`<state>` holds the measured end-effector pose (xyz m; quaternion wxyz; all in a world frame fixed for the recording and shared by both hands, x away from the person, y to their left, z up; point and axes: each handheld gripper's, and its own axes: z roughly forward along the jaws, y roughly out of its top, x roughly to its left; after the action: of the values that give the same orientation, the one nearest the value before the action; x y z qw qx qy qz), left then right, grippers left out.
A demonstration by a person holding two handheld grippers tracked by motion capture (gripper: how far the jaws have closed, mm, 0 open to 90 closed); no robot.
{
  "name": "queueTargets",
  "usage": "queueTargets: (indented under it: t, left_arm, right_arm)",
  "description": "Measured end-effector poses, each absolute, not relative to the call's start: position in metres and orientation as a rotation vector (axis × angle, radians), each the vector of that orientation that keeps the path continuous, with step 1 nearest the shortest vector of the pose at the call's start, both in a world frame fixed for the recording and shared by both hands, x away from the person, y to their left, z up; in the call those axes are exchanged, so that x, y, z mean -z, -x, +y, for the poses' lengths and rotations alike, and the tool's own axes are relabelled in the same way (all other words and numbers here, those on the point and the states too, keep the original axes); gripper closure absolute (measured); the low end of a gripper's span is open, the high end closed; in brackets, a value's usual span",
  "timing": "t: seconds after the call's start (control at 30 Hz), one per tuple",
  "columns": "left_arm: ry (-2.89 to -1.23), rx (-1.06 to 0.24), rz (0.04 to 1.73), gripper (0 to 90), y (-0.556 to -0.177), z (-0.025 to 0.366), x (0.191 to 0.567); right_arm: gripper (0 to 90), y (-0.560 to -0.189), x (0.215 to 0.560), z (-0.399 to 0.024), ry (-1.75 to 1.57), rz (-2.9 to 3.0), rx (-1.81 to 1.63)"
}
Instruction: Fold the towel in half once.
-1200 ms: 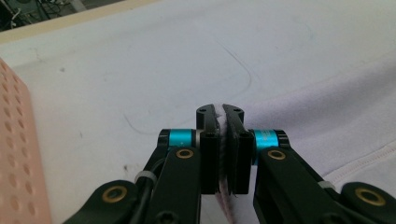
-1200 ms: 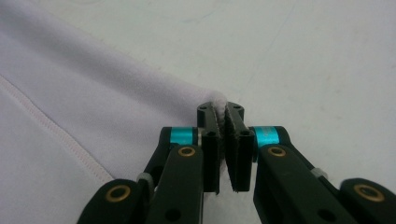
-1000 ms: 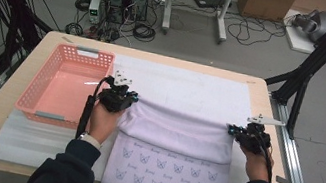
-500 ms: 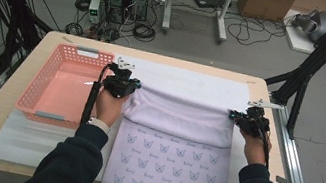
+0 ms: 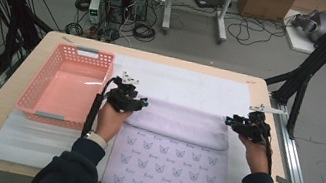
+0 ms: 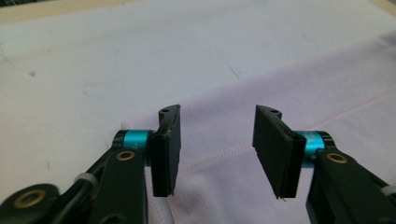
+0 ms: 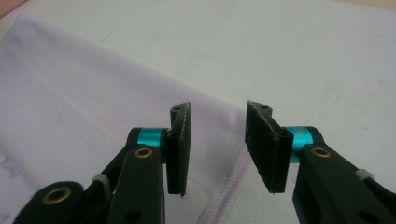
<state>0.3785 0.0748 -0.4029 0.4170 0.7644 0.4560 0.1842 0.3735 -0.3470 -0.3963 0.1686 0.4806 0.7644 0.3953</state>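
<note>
Cloth [image 5: 171, 161] with a butterfly print lies on the white mat [image 5: 188, 83], its far edge now folded flat where earlier it was lifted. Left gripper [image 5: 130, 100] and right gripper [image 5: 240, 124] have just been opening, nothing between their jaws. Its near edge is cut off.

Near edge of the pale cloth [image 5: 167, 173] runs off the bottom of the high view, between the two dark sleeves. Butterfly print on the cloth has small lettering, too tiny to read. Folded-over band hides the cloth beneath it. In the right gripper view, printed marks at the cloth's left edge are cut off and blurred.
</note>
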Motion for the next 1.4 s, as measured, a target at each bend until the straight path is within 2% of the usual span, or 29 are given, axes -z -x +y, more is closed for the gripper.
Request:
queueTargets:
  t: [0.1, 0.17, 0.27, 0.43, 0.5, 0.57, 0.6, 0.7, 1.07, 1.4]
  left_arm:
    - [-1.960, -0.471, 1.157, 48.6, -0.375, 0.073, 0.416]
    - [-2.003, -0.465, 1.180, 44.0, -0.377, 0.071, 0.421]
    - [-2.011, -0.472, 1.198, 45.1, -0.379, 0.069, 0.424]
    - [-2.068, -0.442, 1.211, 59.0, -0.382, 0.068, 0.433]
    - [-2.085, -0.446, 1.195, 69.1, -0.381, 0.067, 0.433]
    - [-2.102, -0.456, 1.167, 84.3, -0.379, 0.065, 0.432]
    - [-2.111, -0.463, 1.158, 86.3, -0.378, 0.064, 0.432]
    - [-2.072, -0.495, 1.131, 87.3, -0.371, 0.066, 0.429]
    - [-1.905, -0.438, 1.009, 87.2, -0.332, 0.085, 0.417]
    - [-1.886, -0.451, 0.866, 87.0, -0.290, 0.107, 0.421]
  right_arm:
    - [61.9, -0.369, 0.406, -0.345, -1.356, 2.225, -1.089]
    - [62.4, -0.367, 0.417, -0.346, -1.375, 2.259, -1.085]
    - [64.8, -0.363, 0.428, -0.345, -1.380, 2.298, -1.074]
    - [76.2, -0.359, 0.436, -0.344, -1.369, 2.325, -1.068]
    - [82.8, -0.357, 0.436, -0.345, -1.360, 2.339, -1.066]
    - [84.0, -0.356, 0.436, -0.345, -1.345, 2.349, -1.066]
    - [84.1, -0.355, 0.435, -0.344, -1.343, 2.343, -1.065]
    - [84.2, -0.351, 0.434, -0.345, -1.340, 2.332, -1.075]
    - [84.2, -0.324, 0.426, -0.350, -1.304, 2.272, -1.189]
    - [84.2, -0.284, 0.422, -0.353, -1.246, 2.257, -1.269]
